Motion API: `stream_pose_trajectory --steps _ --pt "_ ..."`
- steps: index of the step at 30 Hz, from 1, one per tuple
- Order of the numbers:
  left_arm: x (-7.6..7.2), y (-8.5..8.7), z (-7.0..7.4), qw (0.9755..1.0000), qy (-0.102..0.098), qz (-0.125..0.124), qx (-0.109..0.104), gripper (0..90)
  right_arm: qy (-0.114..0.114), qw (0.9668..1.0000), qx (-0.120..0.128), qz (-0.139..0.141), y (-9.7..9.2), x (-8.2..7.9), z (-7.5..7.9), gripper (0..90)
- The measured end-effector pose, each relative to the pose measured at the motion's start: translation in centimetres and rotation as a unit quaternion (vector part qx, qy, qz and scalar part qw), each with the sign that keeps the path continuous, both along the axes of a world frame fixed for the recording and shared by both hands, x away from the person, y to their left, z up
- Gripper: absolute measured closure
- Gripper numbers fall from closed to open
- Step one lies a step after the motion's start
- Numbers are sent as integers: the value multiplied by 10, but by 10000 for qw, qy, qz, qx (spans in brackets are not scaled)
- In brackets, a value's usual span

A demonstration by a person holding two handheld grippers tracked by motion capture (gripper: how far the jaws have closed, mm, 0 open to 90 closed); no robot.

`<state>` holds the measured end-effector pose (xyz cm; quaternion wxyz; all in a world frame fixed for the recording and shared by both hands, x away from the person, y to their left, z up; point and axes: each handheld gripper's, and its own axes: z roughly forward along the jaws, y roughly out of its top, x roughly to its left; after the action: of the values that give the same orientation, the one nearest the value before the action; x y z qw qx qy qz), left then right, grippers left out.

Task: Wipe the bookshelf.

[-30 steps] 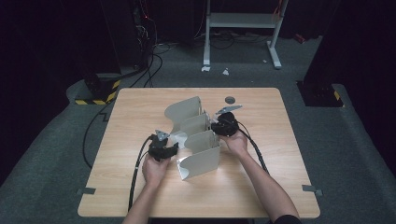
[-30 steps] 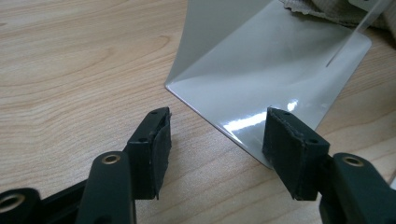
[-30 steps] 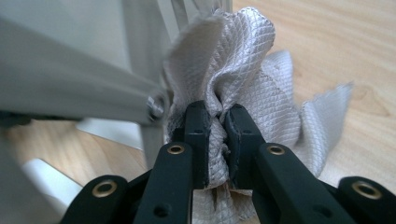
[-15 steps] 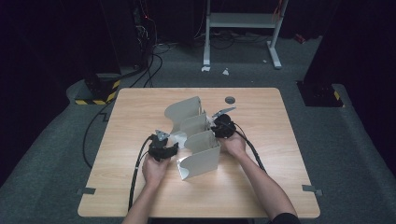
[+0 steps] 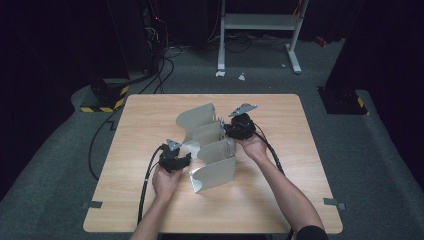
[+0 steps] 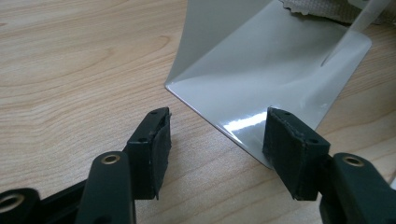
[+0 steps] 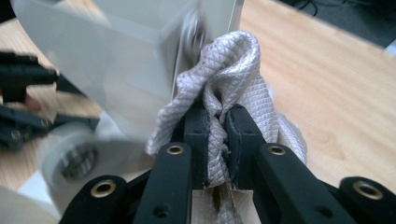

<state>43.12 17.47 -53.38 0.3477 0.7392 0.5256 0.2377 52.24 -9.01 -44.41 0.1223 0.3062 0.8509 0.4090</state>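
Dark room, grey carpet floor, black cables behind. Light wood-grain worktop carries a grey glossy curved-panel sheet-metal rack mid-surface. Right tongs clamped on a quilted, diamond-textured grey cloth against the rack's centre post. Left tongs wide apart, straddling a panel's corner, not pressing it.

No readable text, label, brand, number or sign appears anywhere in these views; the yellow-and-black striped marking on the floor carries no lettering.
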Motion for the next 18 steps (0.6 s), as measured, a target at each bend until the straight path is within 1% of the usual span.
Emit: stream_pose_trajectory --steps 2,6,10,11,12,14,15,16,17,18 --pt "0 0 0 10000 -5 2 6 414 37 9999 120 -58 -1 3 6 811" --pt "0 0 0 10000 -4 13 6 409 112 9996 232 -122 -2 6 6 814" --pt "0 0 0 10000 6 4 6 409 4 9990 391 -207 -3 6 11 814" --pt "0 0 0 10000 11 -1 7 412 -19 9987 459 -204 -4 7 16 814" --pt "0 0 0 10000 12 -6 8 412 -19 9987 459 -204 -4 7 16 814" --pt "0 0 0 10000 10 -8 6 413 -74 9987 472 -193 -4 9 22 814" --pt "0 0 0 10000 11 -9 8 413 -93 9985 504 -190 -3 10 26 814" --pt "0 0 0 10000 4 -5 9 414 -161 9980 587 -174 -2 12 32 814" --pt "0 0 0 10000 7 -6 7 413 -190 9978 605 -174 -1 13 35 814" --pt "0 0 0 10000 4 -8 15 413 -190 9978 605 -174 -1 13 35 814"
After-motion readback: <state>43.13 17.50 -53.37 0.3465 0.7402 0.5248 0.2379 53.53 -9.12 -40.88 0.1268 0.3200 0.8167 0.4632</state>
